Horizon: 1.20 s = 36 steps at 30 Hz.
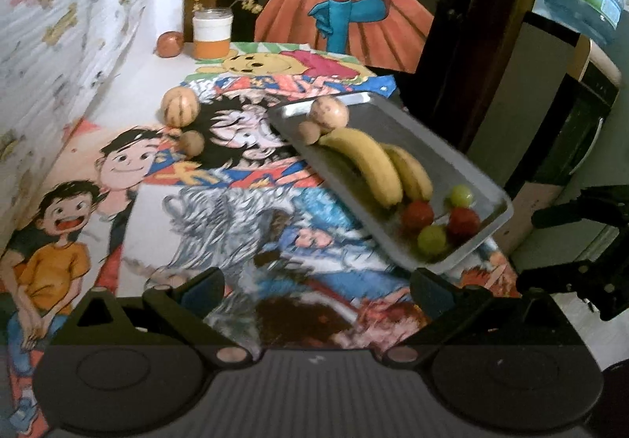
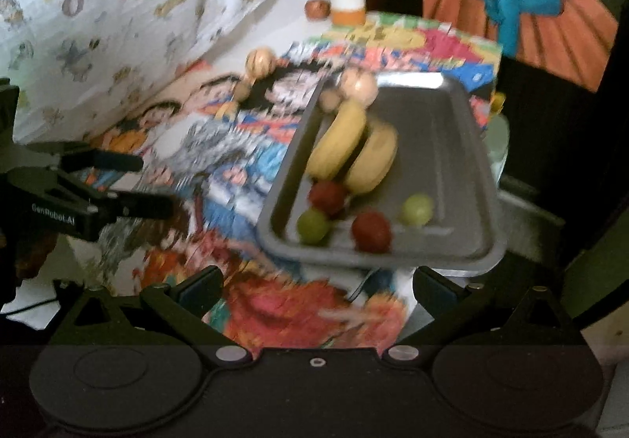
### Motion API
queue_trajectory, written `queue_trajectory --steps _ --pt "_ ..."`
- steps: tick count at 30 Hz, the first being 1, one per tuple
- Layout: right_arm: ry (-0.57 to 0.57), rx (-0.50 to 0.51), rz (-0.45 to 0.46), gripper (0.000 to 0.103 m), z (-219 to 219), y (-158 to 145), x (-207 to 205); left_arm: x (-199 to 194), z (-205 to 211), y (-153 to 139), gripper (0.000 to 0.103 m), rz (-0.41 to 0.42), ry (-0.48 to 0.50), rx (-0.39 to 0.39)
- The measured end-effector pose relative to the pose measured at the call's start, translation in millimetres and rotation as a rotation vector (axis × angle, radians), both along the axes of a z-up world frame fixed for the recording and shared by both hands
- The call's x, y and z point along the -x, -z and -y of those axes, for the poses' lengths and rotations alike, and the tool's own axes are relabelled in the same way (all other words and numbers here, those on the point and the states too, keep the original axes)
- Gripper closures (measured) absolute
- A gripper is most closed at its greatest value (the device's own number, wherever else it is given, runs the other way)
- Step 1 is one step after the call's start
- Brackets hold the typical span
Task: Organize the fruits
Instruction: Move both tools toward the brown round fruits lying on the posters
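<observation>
**Ana:** Where do things stand on your end?

**Me:** I have both tools low over the cartoon-print cloth (image 1: 243, 210), and neither carries anything. My left gripper (image 1: 316, 290) has its fingers spread wide apart, and so does my right gripper (image 2: 316, 288). The metal tray (image 1: 432, 147) sits toward the right edge of the table and already holds two bananas (image 1: 373, 162), a pale round fruit (image 1: 328, 113) with a small brown one (image 1: 308, 131) touching it, plus two red and two green small fruits (image 1: 432, 239) at the near end.

**Ana:** So what's left out?

**Me:** As I read it, the striped pale melon (image 1: 179, 105) and the small brown fruit (image 1: 192, 142) just beside it, both on the cloth left of the tray. A reddish fruit (image 1: 170, 43) sits far back next to the orange-and-white jar (image 1: 211, 33); I can't say whether it counts.

**Ana:** Which hand?

**Me:** The left, I think; those two lie on its side. I'd take the small brown one first, since it's nearer and fits between the fingers easily. I'd come in from above, centre it, and close gently because round fruit rolls away from a lopsided pinch. The right view is blurred, so I'd steady that hand before trusting it.

**Ana:** And the drop?

**Me:** Into the bare far-right stretch of the tray, low, so nothing knocks the bananas.
</observation>
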State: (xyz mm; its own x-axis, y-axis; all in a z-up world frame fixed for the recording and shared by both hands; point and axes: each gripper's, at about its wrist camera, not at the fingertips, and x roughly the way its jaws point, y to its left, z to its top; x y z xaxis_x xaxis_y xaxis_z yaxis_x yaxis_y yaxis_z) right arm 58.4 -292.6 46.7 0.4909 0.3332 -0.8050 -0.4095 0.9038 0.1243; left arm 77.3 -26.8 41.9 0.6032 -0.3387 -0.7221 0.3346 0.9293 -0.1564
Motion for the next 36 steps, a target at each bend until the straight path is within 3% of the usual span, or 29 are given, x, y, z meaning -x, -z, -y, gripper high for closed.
queue_trajectory --steps 5,14,23,32,36 --pt "-0.078 0.045 -0.028 0.001 -18 2 0 6 -19 3 0.000 -0.011 -0.031 -0.011" --pt "-0.159 0.031 0.028 0.001 -50 -10 -30 -3 -55 -4 0.000 0.007 -0.150 -0.018" --pt "-0.093 -0.015 0.104 0.001 -60 -46 -91 -24 -67 -19 0.000 0.081 -0.219 -0.026" --pt "-0.179 -0.061 0.192 0.001 -92 -94 -170 -65 -55 -33 0.000 0.144 -0.215 -0.031" --pt "-0.131 -0.125 0.144 0.001 -99 -94 -217 -88 -49 -34 0.000 0.159 -0.228 -0.037"
